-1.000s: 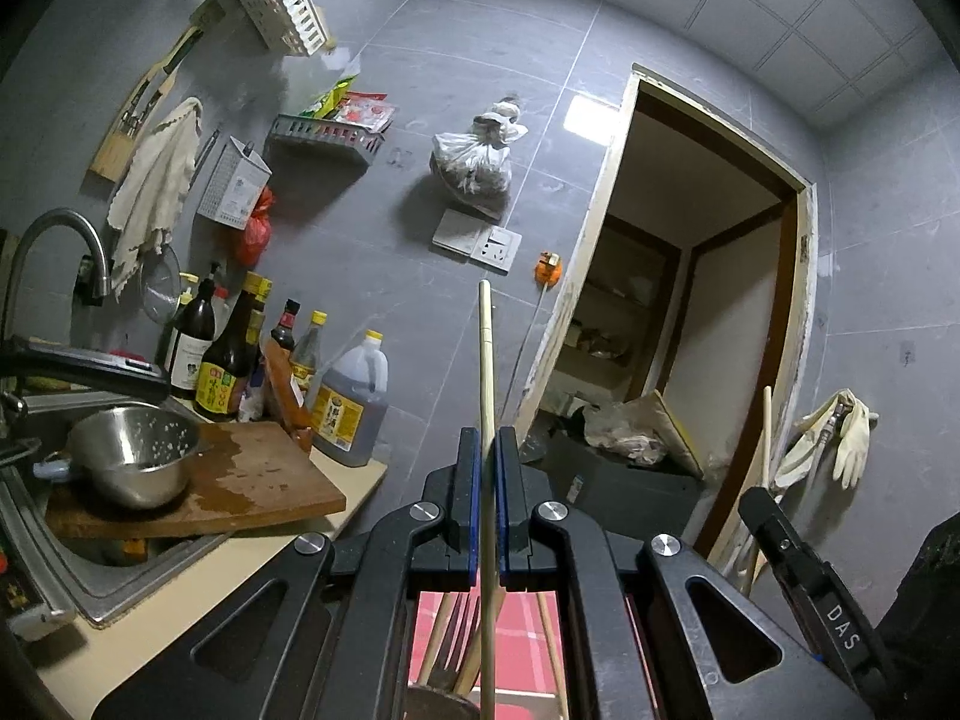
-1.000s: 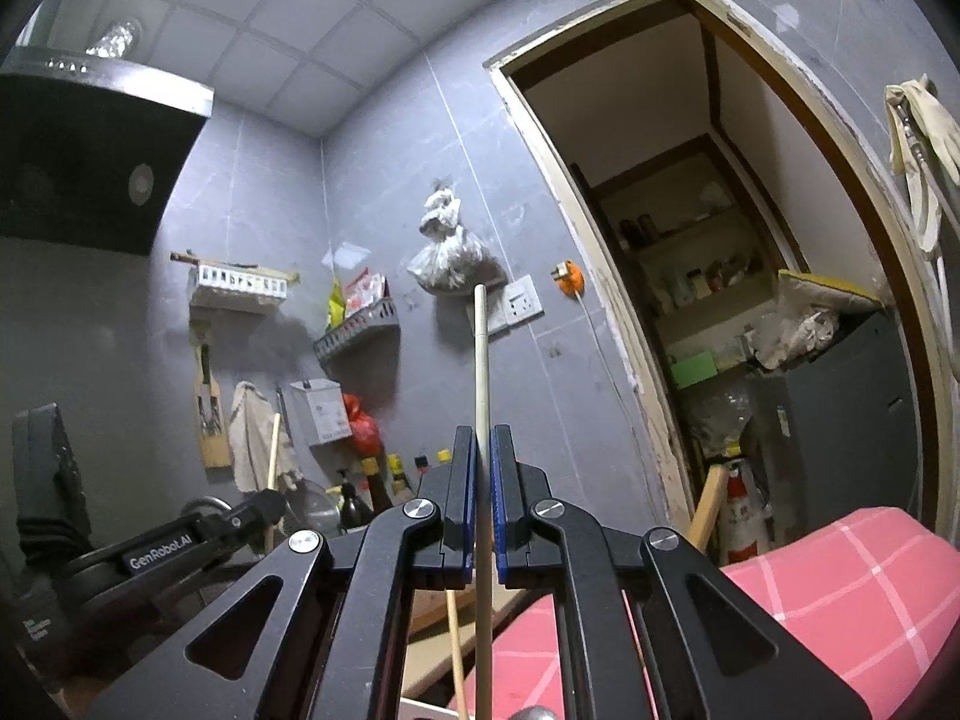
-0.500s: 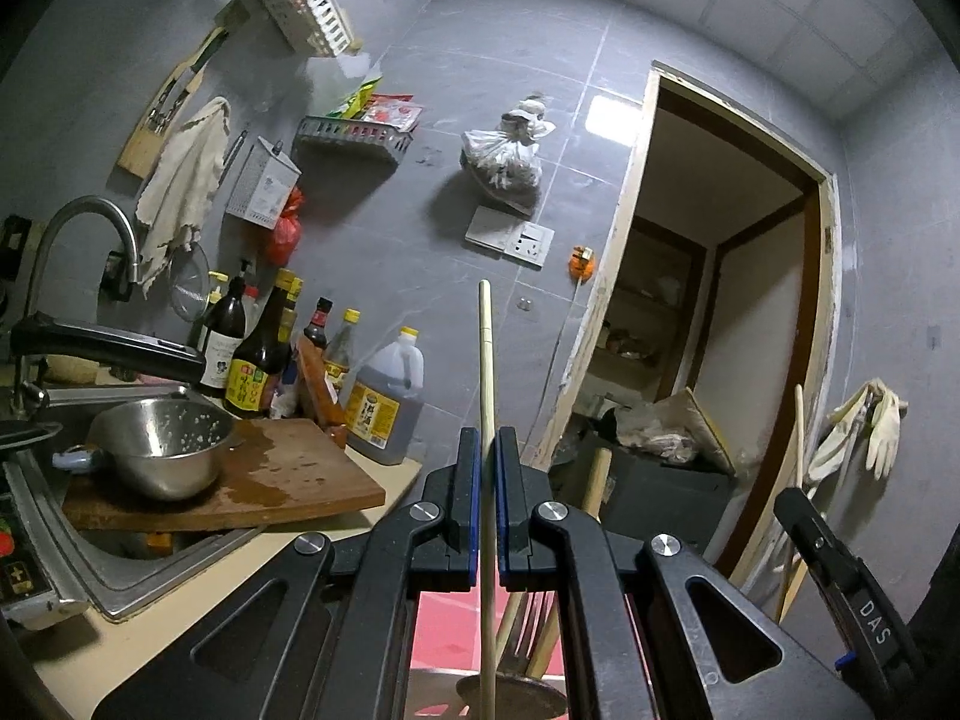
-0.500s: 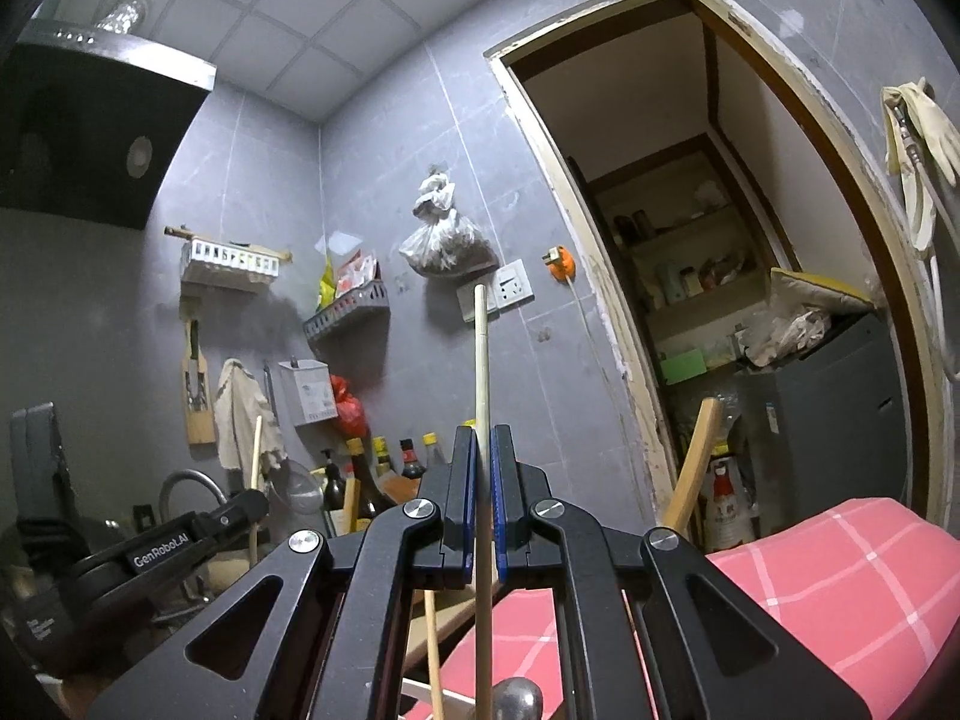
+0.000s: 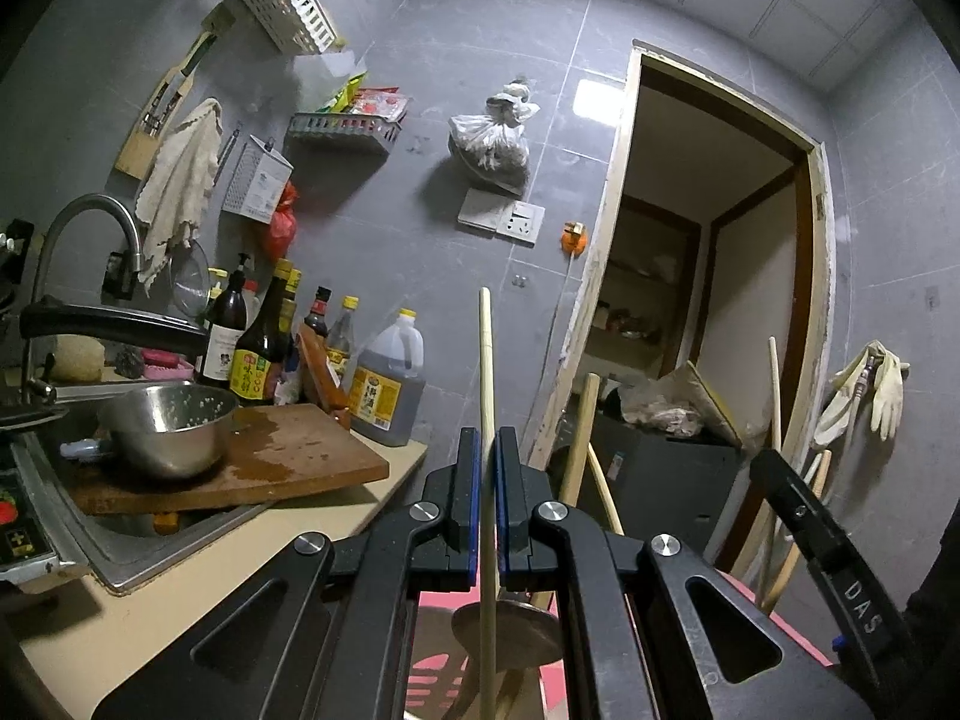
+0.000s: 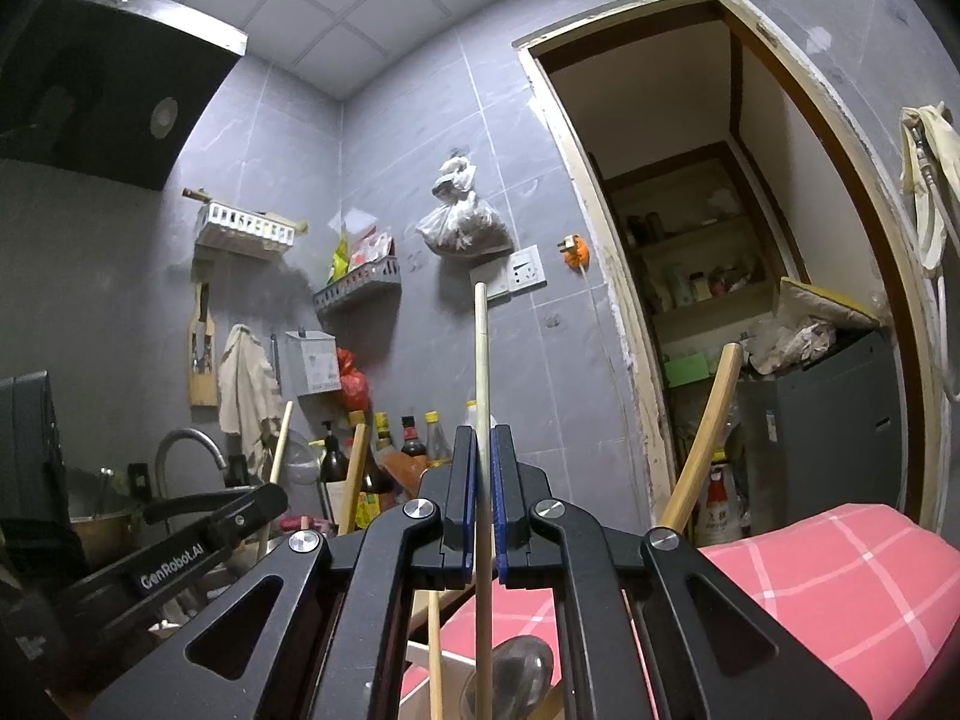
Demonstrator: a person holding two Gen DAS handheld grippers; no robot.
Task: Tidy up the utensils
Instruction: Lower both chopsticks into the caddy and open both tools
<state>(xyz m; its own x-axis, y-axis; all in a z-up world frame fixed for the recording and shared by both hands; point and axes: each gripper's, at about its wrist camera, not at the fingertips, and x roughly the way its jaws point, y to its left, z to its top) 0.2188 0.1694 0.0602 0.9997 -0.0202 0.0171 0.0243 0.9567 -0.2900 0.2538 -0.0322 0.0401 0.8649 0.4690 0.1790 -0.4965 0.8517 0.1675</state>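
Note:
My left gripper [image 5: 487, 441] is shut on a thin wooden chopstick [image 5: 485, 360] that stands upright between its blue pads. Below it lie a metal spoon bowl [image 5: 510, 630] and a wooden handle [image 5: 579, 438]. My right gripper [image 6: 482, 441] is shut on a second upright chopstick [image 6: 480, 360]. Under that one, a metal spoon [image 6: 510, 678], a thin stick [image 6: 435, 654] and a curved wooden handle [image 6: 708, 432] stand in a white holder [image 6: 420, 657]. Each gripper shows at the edge of the other's view, the right gripper [image 5: 774, 468] and the left gripper [image 6: 264, 495].
A steel bowl [image 5: 168, 426] sits on a wet wooden cutting board [image 5: 300, 450] over the sink [image 5: 120, 552]. Bottles [image 5: 264, 348] and an oil jug [image 5: 387, 384] line the wall. A pink checked cloth [image 6: 840, 588] lies at the right. A doorway [image 5: 708, 312] and a dark appliance [image 5: 672, 480] stand behind.
Both grippers have sunk with their chopsticks still held. The spoon and wooden handles have risen into view beneath the jaws.

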